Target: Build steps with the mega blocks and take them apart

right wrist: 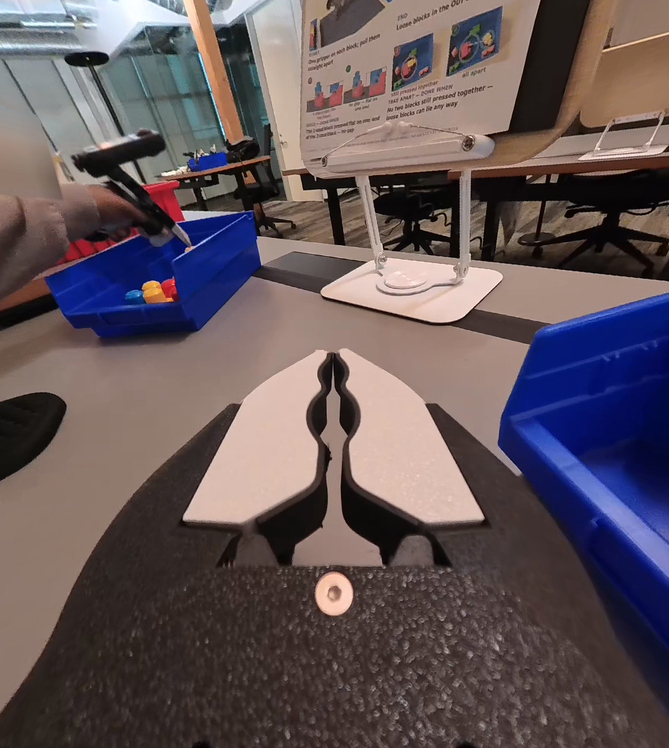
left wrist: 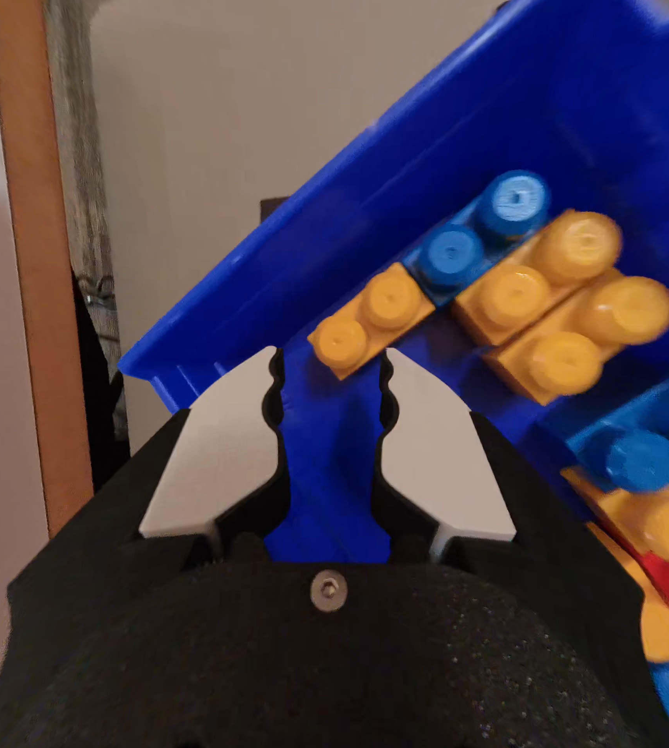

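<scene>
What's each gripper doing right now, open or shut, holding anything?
Left gripper: open, empty, reaching into the blue bin toward a yellow block.
Right gripper: shut, empty, over the grey table.

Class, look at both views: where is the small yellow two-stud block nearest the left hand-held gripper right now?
In the left wrist view, the yellow two-stud block lies inside the blue bin, just beyond the open left hand-held gripper, end to end with a blue two-stud block.

Grey table (right wrist: 163,384), office chairs (right wrist: 418,214), glass partitions (right wrist: 155,93) behind.
</scene>
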Demonstrator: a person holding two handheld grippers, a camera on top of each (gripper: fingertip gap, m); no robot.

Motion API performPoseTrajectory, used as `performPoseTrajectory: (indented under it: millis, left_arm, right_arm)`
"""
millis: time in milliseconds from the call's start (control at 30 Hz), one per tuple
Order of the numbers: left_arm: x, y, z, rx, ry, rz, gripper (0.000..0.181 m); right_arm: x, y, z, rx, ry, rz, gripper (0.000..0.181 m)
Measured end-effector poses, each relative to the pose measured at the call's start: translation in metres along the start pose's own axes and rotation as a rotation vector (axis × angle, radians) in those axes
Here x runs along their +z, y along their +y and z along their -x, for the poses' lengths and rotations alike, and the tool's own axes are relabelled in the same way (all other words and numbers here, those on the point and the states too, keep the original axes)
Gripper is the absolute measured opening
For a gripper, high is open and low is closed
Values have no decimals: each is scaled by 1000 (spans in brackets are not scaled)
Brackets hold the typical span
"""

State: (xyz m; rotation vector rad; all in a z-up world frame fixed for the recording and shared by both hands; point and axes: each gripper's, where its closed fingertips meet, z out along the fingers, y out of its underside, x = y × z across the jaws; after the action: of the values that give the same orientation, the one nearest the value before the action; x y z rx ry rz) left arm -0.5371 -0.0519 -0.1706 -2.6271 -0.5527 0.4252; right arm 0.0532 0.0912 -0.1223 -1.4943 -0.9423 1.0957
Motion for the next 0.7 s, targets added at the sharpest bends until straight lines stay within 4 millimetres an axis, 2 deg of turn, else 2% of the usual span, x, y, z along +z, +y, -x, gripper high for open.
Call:
performPoseTrajectory:
  millis: [133, 300, 367, 567, 700]
  left_arm:
    - [19, 0, 8, -103, -23, 61, 42]
    - [28, -1, 6, -77, -47, 116, 44]
    - [30, -3, 4, -71, -45, 109, 30]
    - [28, -4, 3, -47, -50, 79, 30]
    - [12, -5, 3, -15, -53, 54, 30]
  right_arm:
    - [1, 4, 0, -15, -7, 17, 0]
    - [3, 8, 3, -16, -26, 37, 0]
    - [3, 9, 4, -13, -32, 42, 0]
    - [3, 10, 4, -17, -35, 48, 0]
    - [2, 10, 4, -16, -36, 51, 0]
